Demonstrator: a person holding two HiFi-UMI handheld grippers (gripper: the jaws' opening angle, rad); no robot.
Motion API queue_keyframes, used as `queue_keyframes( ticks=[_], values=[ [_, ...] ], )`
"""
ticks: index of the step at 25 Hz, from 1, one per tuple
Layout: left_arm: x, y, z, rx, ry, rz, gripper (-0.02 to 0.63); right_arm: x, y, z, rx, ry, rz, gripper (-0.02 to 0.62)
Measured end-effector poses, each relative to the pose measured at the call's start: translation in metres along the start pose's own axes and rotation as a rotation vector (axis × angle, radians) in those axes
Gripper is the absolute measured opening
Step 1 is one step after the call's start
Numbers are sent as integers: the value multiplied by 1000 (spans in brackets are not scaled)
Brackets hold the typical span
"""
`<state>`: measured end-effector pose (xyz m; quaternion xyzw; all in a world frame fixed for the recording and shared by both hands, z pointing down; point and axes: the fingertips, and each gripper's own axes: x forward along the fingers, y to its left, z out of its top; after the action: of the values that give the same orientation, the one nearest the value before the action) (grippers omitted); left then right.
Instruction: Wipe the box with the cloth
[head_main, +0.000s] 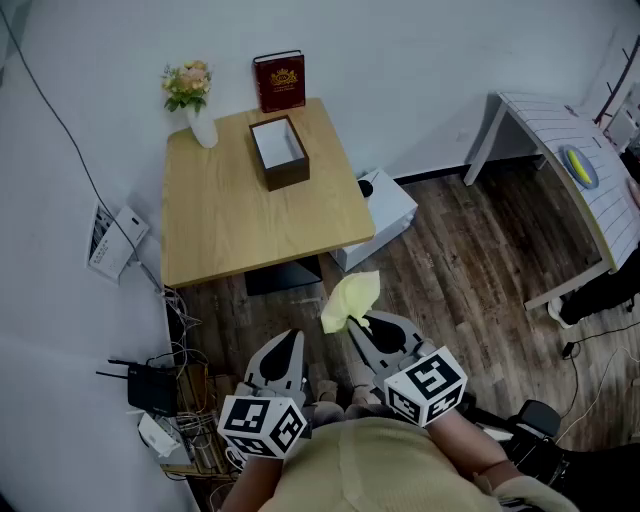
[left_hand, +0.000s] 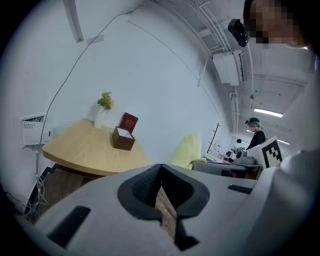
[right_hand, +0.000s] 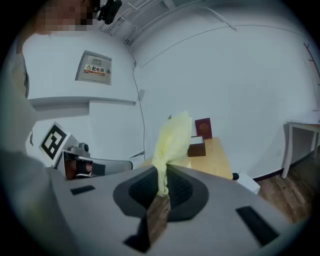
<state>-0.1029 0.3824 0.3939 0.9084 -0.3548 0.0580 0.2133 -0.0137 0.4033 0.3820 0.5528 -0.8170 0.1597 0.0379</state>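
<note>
Well ahead of both grippers: open brown box (head_main: 279, 151), white lining showing; vase (head_main: 203, 128) beside it holds flowers (head_main: 187, 84); right gripper (head_main: 362, 325) pinches yellow cloth (head_main: 350, 300); left gripper (head_main: 290, 338) clenched

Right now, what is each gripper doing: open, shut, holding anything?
Left gripper: shut, nothing between its jaws.
Right gripper: shut on the cloth.

Open box (head_main: 279, 152) on the far part of the table (head_main: 230, 225), near a book (head_main: 279, 81) and flower vase (head_main: 191, 98); nearer, the right gripper (head_main: 356, 326) pinches the cloth (head_main: 350, 300), with the left gripper (head_main: 289, 342) beside it.
</note>
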Motion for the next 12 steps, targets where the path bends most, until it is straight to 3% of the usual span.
queue_keyframes(
  ticks=[12],
  values=[
    [17, -25, -6, 7, 15, -30, 20, -13, -15, -5, -31, 14, 6, 43]
  ],
)
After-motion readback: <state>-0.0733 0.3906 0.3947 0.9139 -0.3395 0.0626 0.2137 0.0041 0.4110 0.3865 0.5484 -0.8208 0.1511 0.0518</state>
